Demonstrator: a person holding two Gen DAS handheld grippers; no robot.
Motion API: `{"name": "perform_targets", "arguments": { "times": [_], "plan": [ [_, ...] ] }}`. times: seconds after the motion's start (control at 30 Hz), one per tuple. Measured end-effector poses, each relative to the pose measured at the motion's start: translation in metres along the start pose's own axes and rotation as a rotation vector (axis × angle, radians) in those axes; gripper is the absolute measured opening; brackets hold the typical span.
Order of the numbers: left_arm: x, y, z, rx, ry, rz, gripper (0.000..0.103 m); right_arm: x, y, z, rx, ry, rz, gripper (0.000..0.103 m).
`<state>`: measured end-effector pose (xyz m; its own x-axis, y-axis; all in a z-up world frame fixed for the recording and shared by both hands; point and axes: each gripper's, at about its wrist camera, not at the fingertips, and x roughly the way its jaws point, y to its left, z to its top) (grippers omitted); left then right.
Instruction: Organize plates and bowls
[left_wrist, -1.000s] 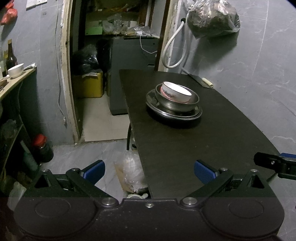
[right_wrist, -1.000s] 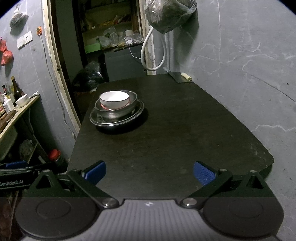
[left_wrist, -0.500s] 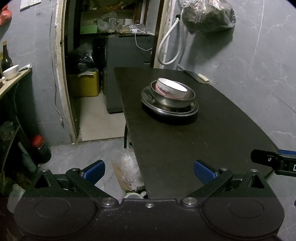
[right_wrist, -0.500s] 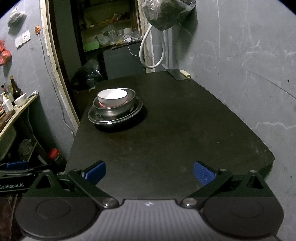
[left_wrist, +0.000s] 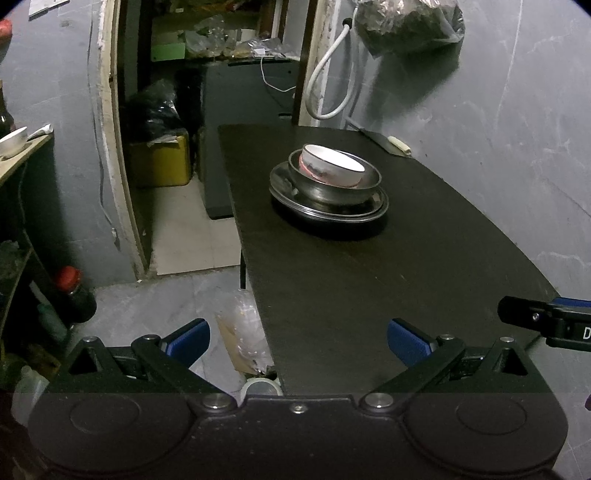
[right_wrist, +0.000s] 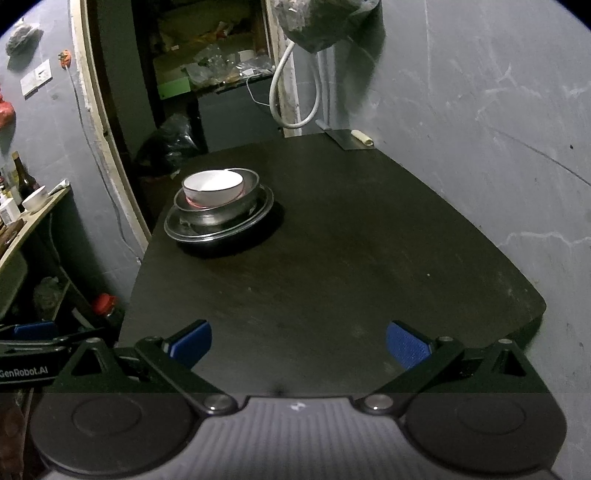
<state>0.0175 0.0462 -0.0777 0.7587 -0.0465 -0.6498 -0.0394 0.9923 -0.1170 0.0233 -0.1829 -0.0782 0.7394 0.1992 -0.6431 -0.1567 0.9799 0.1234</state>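
A white bowl (left_wrist: 332, 168) with a pink pattern sits in a steel bowl (left_wrist: 343, 186), which sits on a steel plate (left_wrist: 328, 210), all stacked on the black table (left_wrist: 369, 277). The stack also shows in the right wrist view, with the white bowl (right_wrist: 212, 186), steel bowl (right_wrist: 221, 212) and plate (right_wrist: 218, 229). My left gripper (left_wrist: 298, 341) is open and empty at the table's near left corner. My right gripper (right_wrist: 298, 345) is open and empty over the table's near edge. Both are far from the stack.
A cleaver (right_wrist: 347, 138) lies at the table's far end by the wall. A hose (left_wrist: 328, 88) and a hanging bag (left_wrist: 410, 26) are on the wall. A shelf (left_wrist: 22, 155) with a bowl and bottles stands left; a doorway (left_wrist: 166, 147) is behind.
Both grippers have drawn slightly back from the stack and shifted view; the stack has not moved. Both stay open.
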Motion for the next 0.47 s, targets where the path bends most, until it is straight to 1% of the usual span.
{"name": "perform_targets", "arguments": {
  "times": [0.47],
  "plan": [
    [0.023, -0.016, 0.005, 0.029, 0.055, -0.011, 0.102, 0.014, -0.020, 0.000, 0.039, 0.042, -0.014, 0.103]
  ]
}}
